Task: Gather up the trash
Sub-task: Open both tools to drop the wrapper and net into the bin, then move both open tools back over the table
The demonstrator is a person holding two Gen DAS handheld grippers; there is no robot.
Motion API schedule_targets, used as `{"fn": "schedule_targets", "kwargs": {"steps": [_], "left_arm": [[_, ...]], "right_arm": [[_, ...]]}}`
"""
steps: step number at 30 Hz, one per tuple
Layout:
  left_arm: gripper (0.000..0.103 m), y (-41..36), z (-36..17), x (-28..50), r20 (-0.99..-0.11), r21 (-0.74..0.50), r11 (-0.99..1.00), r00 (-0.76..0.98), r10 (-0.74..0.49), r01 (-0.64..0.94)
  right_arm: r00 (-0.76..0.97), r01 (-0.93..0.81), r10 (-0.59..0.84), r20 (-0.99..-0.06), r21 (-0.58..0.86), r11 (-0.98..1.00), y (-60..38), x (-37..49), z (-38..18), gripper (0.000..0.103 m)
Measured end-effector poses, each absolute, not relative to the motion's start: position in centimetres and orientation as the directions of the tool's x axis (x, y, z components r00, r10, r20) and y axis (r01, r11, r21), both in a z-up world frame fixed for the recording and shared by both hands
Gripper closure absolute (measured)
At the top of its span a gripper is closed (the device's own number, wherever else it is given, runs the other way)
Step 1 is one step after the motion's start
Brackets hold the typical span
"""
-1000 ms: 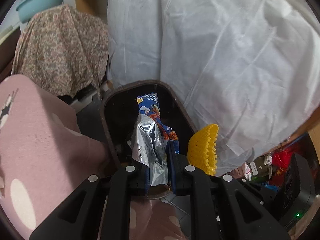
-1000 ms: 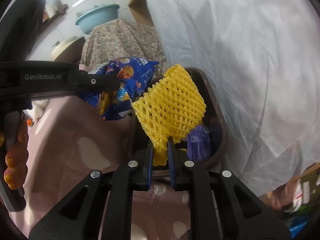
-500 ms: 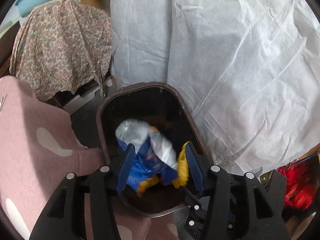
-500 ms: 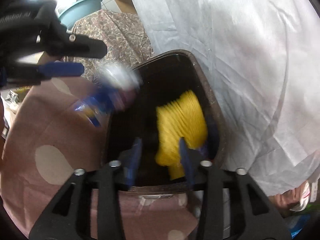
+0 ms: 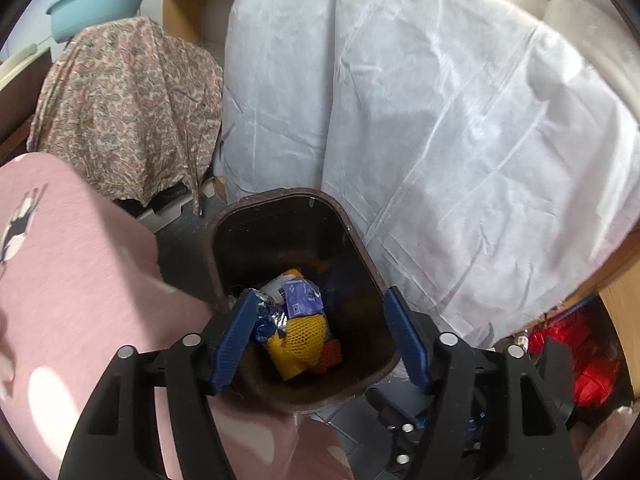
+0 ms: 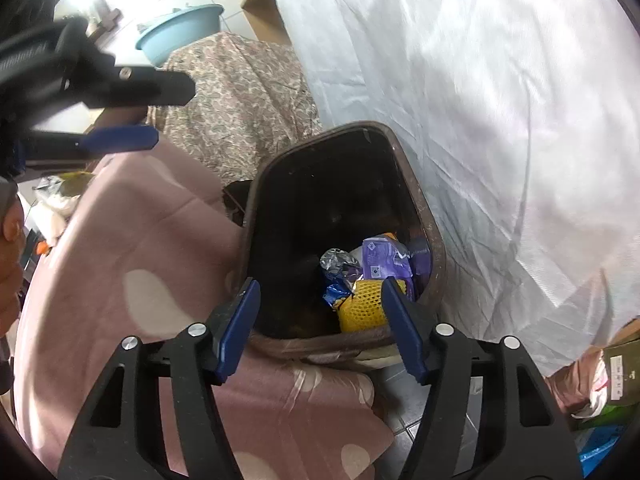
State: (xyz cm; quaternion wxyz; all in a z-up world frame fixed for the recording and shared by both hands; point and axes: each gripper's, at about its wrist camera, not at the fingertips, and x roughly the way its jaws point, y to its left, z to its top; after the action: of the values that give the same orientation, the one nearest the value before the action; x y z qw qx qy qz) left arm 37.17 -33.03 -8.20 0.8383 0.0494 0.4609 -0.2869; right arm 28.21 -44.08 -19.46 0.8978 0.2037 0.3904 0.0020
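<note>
The left gripper (image 5: 316, 332) is held with its jaws wide apart and nothing between them, directly above the dark brown bin (image 5: 356, 240); the right gripper (image 6: 320, 320) is likewise spread and empty, poised over the bin's near rim. The trash lies straight below and ahead of both: a yellow foam net (image 5: 304, 332), a crumpled blue-and-silver snack wrapper (image 5: 266, 314) to its left, a purple packet (image 5: 302, 298) just behind, and an orange-red mesh scrap (image 5: 330, 352) touching the net. The net's long axis runs roughly from the near wall toward the far one. Neither arm is clearly nearer. Everything visible is judged to be already deposited, so any next pickup would be sought outside the bin, on the pink spotted cloth (image 6: 132, 248) side. White print is seen on the purple packet, possibly a logo, but it cannot be read.
</note>
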Motion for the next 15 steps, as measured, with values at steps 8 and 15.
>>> {"fn": "schedule_targets", "kwargs": {"steps": [8,15], "left_arm": [[0.023,-26.9,-5.6,33.2,-0.742,-0.189,0.830,0.477,-0.471,0.525],[0.018,-21.2,-4.2,30.1,-0.703,-0.168,0.847,0.540,-0.462,0.505]], "right_arm": [[0.714,0.107,0.180,-0.676,0.359,0.927,-42.0,25.9,-16.0,0.032],[0.715,0.022,0.210,-0.667,0.322,0.947,-38.1,25.0,-13.7,0.032]]}}
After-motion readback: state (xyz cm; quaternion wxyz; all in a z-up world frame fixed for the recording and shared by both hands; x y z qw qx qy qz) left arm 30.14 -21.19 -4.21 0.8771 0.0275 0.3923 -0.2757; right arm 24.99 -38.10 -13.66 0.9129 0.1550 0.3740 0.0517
